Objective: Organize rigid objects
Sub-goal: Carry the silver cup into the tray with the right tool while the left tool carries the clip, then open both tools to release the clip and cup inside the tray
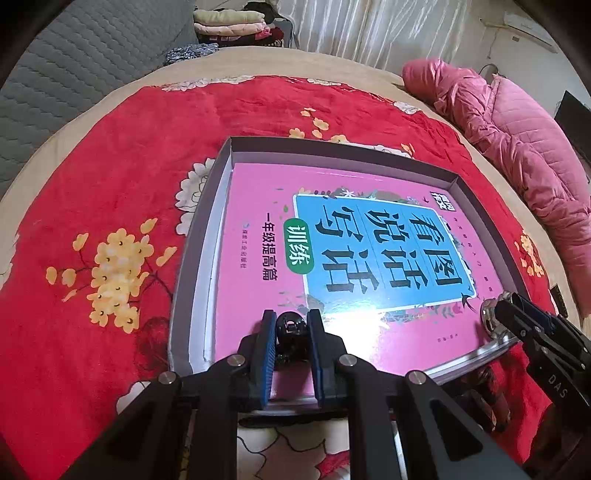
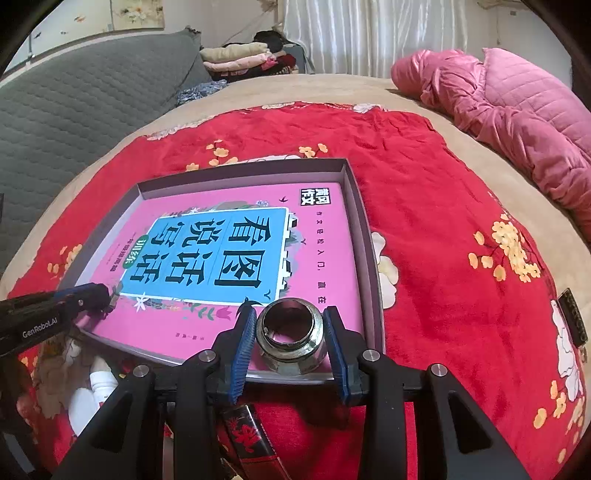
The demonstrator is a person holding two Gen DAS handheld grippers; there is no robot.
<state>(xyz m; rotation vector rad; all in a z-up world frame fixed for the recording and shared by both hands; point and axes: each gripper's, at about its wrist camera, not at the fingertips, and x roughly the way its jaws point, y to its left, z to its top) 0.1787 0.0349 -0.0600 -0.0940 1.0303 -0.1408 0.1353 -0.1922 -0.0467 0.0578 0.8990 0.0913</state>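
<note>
A shallow grey box (image 1: 332,149) (image 2: 240,168) lies on the red floral blanket with a pink book (image 1: 255,280) (image 2: 325,236) inside it. My left gripper (image 1: 291,328) is shut on a small glossy black object (image 1: 291,323), held just over the book's near edge. In the right wrist view the left gripper (image 2: 107,295) comes in from the left with its tips over the book's near left corner. My right gripper (image 2: 291,328) (image 1: 513,306) is shut on a metal ring fitting (image 2: 295,356) (image 1: 489,317), which rests on the book's near right corner.
A pink quilted jacket (image 1: 517,147) (image 2: 517,118) lies at the bed's far right. A grey quilted pad (image 1: 74,74) stands at the left and folded clothes (image 1: 229,22) are stacked behind. Below the box lie a white bottle (image 2: 96,384) and a red-and-black case (image 2: 251,435).
</note>
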